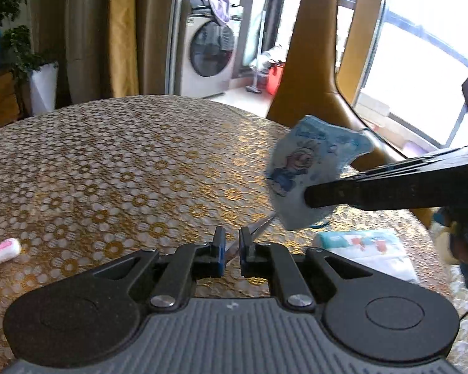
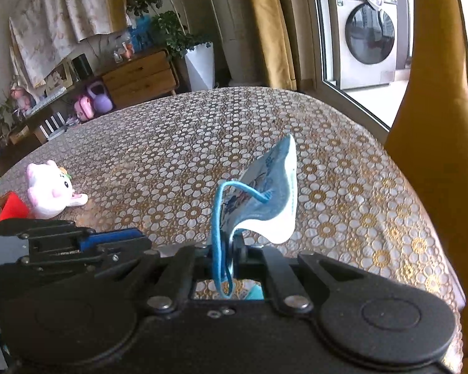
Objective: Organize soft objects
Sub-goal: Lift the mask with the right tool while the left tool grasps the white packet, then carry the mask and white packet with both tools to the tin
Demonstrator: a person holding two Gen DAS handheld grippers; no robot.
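Observation:
A small blue child's face mask (image 1: 309,162) with a cartoon print hangs above the patterned table (image 1: 109,155). My right gripper (image 1: 309,198) comes in from the right and is shut on the mask's lower edge. My left gripper (image 1: 231,237) is shut on a thin stretched ear loop (image 1: 262,226) that runs up to the mask. In the right wrist view the mask (image 2: 274,205) stands up from my right gripper (image 2: 234,244), and its other blue ear loop (image 2: 216,233) dangles down. The left gripper (image 2: 140,241) lies close at the left.
A pink and white plush toy (image 2: 50,190) lies at the table's left beside a red object (image 2: 12,208). A flat printed packet (image 1: 368,252) rests on the table at the right. An ochre chair (image 2: 436,124) stands at the table's far right edge.

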